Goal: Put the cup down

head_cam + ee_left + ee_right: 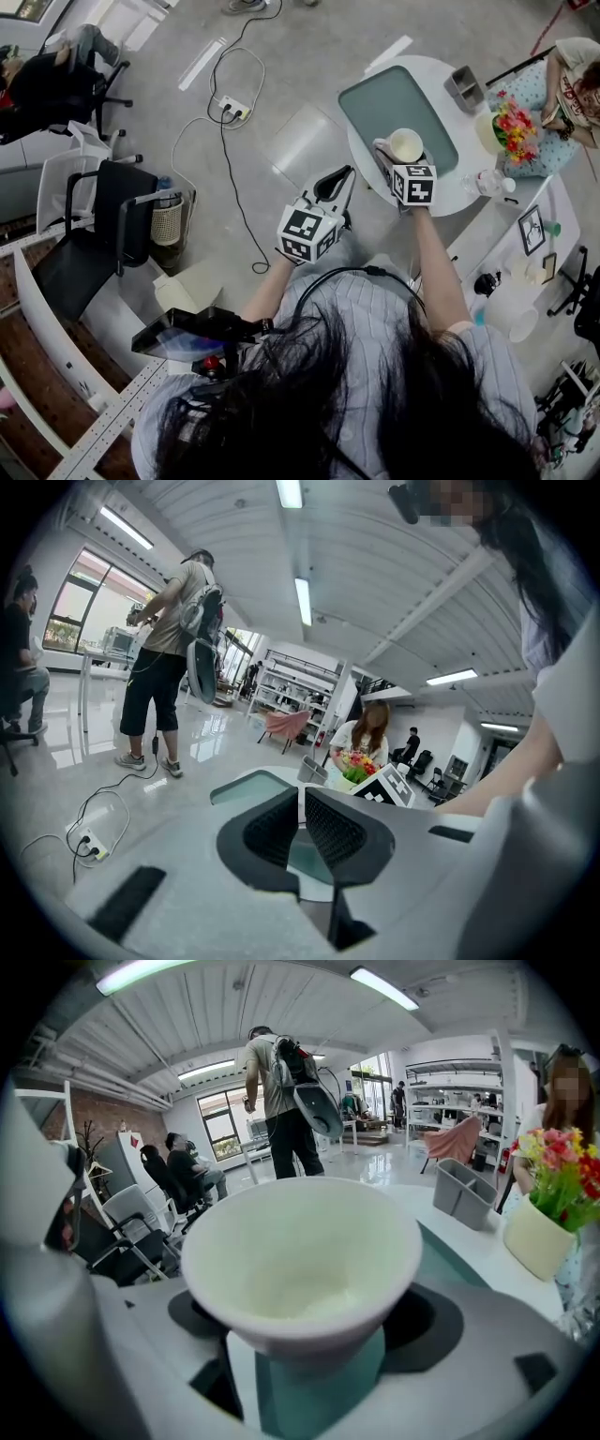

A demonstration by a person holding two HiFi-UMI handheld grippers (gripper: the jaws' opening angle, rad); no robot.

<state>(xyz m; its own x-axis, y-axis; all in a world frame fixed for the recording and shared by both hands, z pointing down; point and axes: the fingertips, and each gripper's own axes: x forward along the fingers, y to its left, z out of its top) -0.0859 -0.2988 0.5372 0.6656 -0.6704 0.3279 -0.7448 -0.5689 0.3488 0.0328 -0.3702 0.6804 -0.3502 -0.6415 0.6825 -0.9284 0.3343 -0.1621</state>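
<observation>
Head view showed your right gripper (397, 157) clenched on the white cup (406, 144) over the teal tray (375, 103) toward one o'clock from you, and your left gripper (330, 184) closed and empty at the cup's eight o'clock, so setting down and release apparently remained.

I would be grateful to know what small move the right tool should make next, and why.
Probably lower the right tool straight down, then open it: its jaws grip the upright cup over the green mat, which shows directly beneath the cup.
</observation>
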